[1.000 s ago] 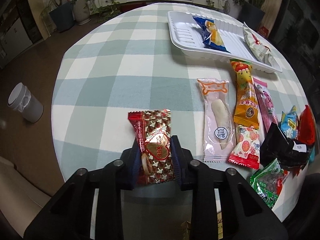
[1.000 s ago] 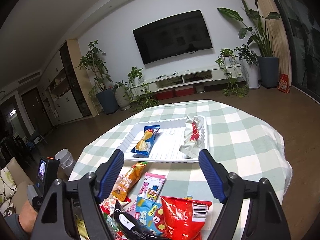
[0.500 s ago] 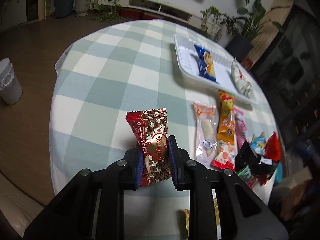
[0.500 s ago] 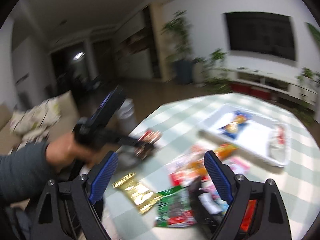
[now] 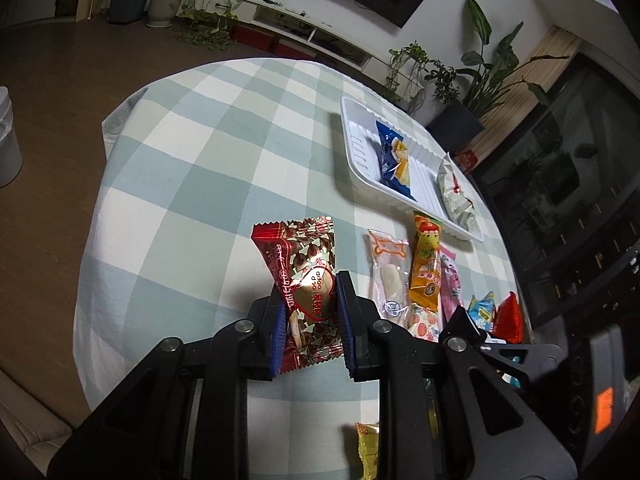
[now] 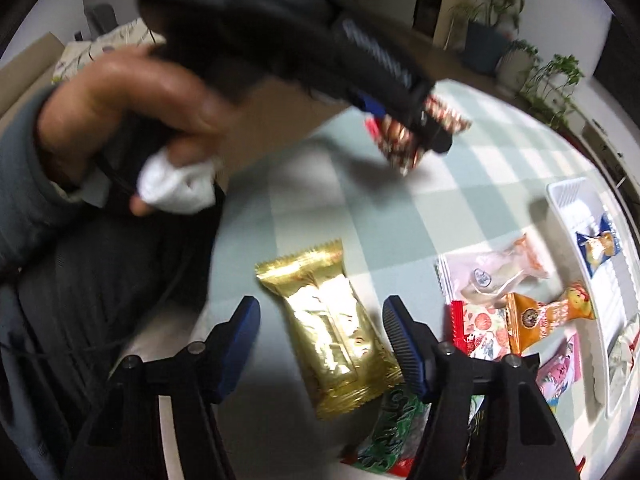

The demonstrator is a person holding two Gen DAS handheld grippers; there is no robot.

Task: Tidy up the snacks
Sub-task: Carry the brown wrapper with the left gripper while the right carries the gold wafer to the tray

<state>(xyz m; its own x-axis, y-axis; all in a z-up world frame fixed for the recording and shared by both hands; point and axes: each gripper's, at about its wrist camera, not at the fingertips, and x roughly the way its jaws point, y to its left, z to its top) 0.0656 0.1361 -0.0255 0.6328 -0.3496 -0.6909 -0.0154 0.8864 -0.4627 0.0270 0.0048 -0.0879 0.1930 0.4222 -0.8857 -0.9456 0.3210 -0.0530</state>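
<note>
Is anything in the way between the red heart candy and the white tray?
Nothing visible blocks it. The left gripper holds the red heart snack above the tablecloth, and only bare cloth lies between it and the white tray. The other snacks lie to the side.

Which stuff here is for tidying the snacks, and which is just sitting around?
For the job:
- shiny red-and-brown heart wrapper, pinched in left claw
- gold foil packet, between the closing right claw
- white ridged plastic tray

Just around:
- potted plants
- white bin
</note>
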